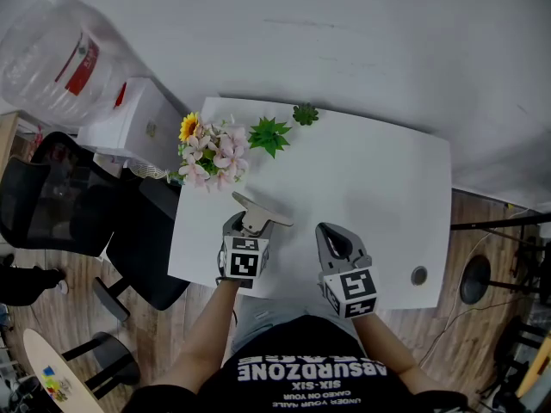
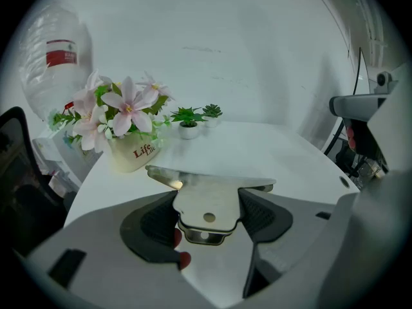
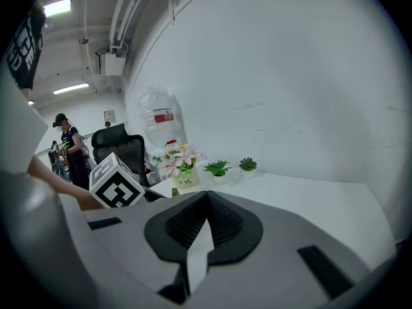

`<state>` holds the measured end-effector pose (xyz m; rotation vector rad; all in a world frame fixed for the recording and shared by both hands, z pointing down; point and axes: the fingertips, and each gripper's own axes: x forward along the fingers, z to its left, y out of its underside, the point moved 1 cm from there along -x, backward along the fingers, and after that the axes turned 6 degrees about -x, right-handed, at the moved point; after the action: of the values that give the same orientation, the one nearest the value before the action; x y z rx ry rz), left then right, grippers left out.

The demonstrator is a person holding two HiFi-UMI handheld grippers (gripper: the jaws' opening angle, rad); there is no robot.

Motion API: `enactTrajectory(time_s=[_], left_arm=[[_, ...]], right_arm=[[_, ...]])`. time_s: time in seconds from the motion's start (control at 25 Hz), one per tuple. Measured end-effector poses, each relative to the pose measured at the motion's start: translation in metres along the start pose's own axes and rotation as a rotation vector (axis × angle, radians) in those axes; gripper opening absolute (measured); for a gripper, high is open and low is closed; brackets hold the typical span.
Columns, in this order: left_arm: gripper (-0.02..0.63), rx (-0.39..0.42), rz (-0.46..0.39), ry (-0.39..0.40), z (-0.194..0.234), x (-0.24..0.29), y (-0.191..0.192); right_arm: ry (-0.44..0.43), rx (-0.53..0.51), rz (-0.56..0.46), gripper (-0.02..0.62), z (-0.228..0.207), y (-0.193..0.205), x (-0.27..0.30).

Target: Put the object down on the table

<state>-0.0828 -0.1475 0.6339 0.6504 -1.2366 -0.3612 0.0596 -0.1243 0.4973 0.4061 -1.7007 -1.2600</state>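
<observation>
Jaws of the left gripper (image 2: pixel 209 212) are clamping a flat metal bracket (image 2: pixel 209 195) by its narrow stem, the dark pads pressing on both sides. The bracket's wide bar is pointing away from the person, and a small hole is showing in the stem. In the head view the bracket is sitting over the near left part of the white table (image 1: pixel 387 179), close to the front edge; whether it is touching the tabletop cannot be told.

Beside it, the right gripper (image 3: pixel 206 227) is hanging clenched and empty, its pads meeting along a thin line, over the near middle of the table.

Farther back, a cream pot of pink flowers with one sunflower (image 1: pixel 211 153) is standing at the table's far left edge. Just beyond it, a small leafy green plant (image 1: pixel 269 134) and a smaller succulent (image 1: pixel 305 114) are standing side by side near the back edge, against the white wall.

Off the table to the left, a black office chair (image 1: pixel 52 205) is standing on the wooden floor, and a large clear water bottle (image 1: pixel 52 58) is resting beyond it.
</observation>
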Motion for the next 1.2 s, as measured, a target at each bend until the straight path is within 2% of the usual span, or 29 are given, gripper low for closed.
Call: enactTrajectory(time_s=[0.36, 1.2], left_arm=[[0.293, -0.003, 0.047, -0.014, 0.003, 0.015, 0.015], [0.293, -0.007, 0.094, -0.043, 0.009, 0.028, 0.032]], right_arm=[[-0.001, 0.000, 0.002, -0.002, 0.000, 0.000, 0.001], [-0.015, -0.010, 0.012, -0.002, 0.004, 0.001, 0.004]])
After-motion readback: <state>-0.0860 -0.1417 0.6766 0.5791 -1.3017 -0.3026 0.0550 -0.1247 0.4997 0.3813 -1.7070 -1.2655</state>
